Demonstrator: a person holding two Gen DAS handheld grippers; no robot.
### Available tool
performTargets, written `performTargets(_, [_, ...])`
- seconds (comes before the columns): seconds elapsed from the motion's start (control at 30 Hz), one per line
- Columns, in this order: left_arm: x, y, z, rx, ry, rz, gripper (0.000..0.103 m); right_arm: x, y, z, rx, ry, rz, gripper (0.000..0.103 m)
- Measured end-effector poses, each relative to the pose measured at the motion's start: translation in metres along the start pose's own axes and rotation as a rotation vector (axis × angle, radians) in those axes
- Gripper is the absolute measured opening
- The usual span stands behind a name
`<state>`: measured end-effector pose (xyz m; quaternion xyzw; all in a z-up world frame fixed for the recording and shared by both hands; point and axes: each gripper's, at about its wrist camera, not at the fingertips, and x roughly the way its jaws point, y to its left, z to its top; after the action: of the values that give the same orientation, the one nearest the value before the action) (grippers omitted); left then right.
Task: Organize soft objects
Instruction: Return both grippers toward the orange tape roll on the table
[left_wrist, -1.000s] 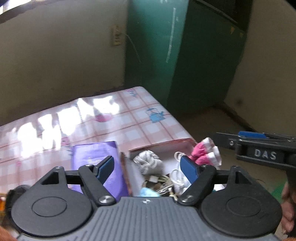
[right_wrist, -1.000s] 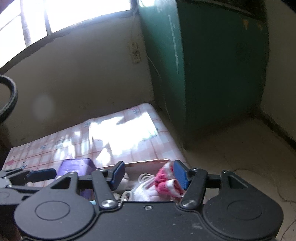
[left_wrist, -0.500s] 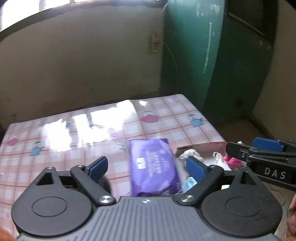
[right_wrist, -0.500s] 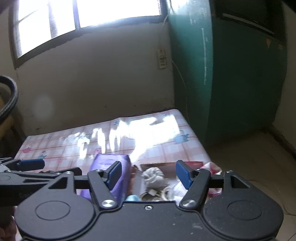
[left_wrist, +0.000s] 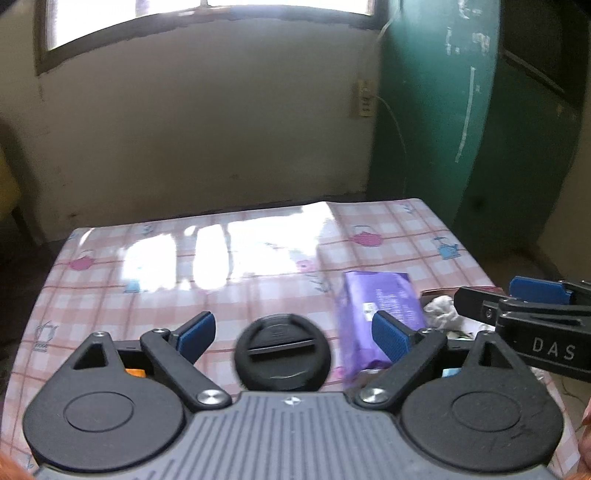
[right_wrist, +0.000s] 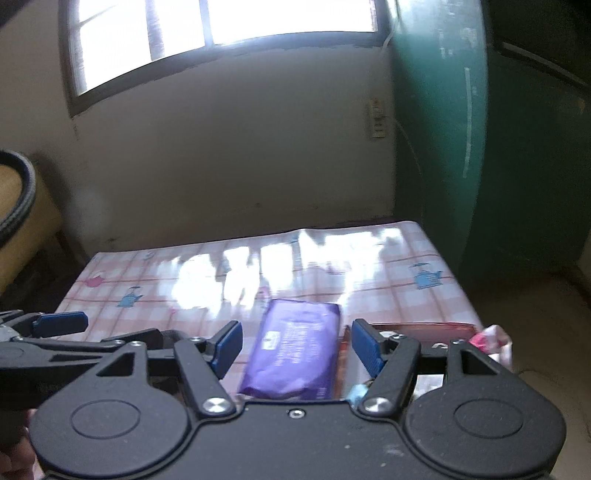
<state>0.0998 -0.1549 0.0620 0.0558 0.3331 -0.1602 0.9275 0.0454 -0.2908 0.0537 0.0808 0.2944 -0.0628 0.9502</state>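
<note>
Now the left claw (left_wrist: 291, 334) has just spread wide over the black round lid (left_wrist: 282, 356) on the counter (left_wrist: 110, 280), holding nothing. Beside it, the purple pack (right_wrist: 295, 349) lies between the right claw's (right_wrist: 295, 349) parted, empty pads. Rightward, soft things crowd the red box (right_wrist: 421, 328); a careless swing could knock one overboard.

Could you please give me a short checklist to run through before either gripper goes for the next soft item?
1. Left gripper jaws open, nothing between them: ok.
2. Right gripper jaws open, nothing held: ok.
3. Purple pack lying flat on the tablecloth, unobstructed: ok.
4. Box reachable beside the pack: ok.
5. Box contents identifiable: cannot tell, mostly hidden.
6. Black round lid clear of the pack: ok.
</note>
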Motion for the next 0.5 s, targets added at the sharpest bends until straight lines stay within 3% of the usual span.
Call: performTargets(0.5, [-0.016,0.078,-0.018,-0.095,0.002,0.072,0.094,0.008,0.086,-0.006,-0.076,0.028,0.095,0.078])
